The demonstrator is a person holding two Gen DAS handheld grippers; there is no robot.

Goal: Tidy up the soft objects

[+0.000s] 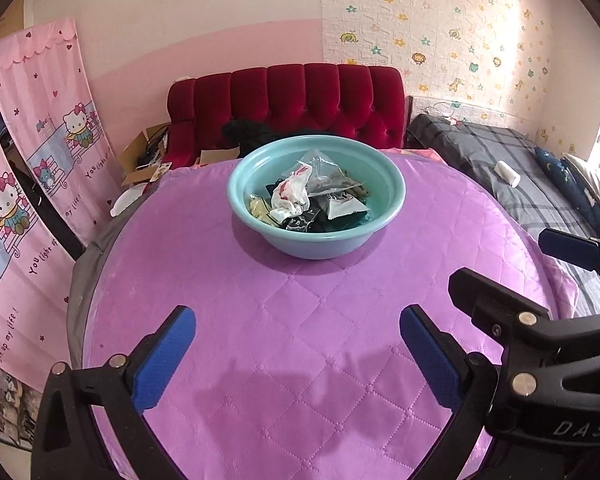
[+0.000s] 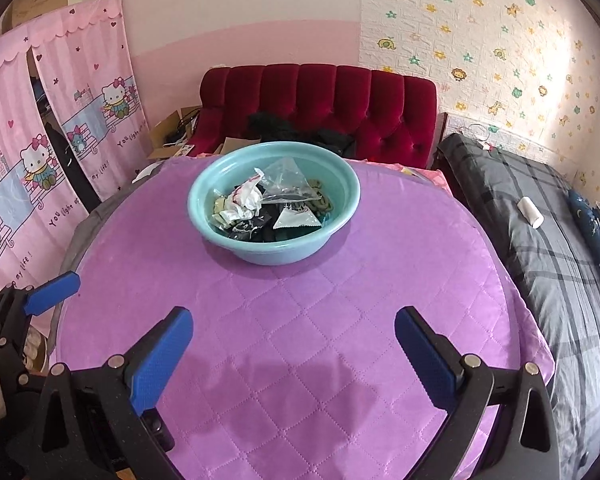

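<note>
Both the left gripper [image 1: 298,354] and right gripper [image 2: 294,354] hover spread apart above the purple quilted counter [image 1: 300,360], whose far edge carries a teal basin [image 1: 316,240] of crumpled bags [image 1: 290,194].

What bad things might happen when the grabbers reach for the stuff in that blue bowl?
The bags in the teal basin lie tangled, so a hand-held gripper may lift several together. The clear plastic bag looks slippery and might drop. The basin could slide on the smooth purple quilt if nudged.
</note>
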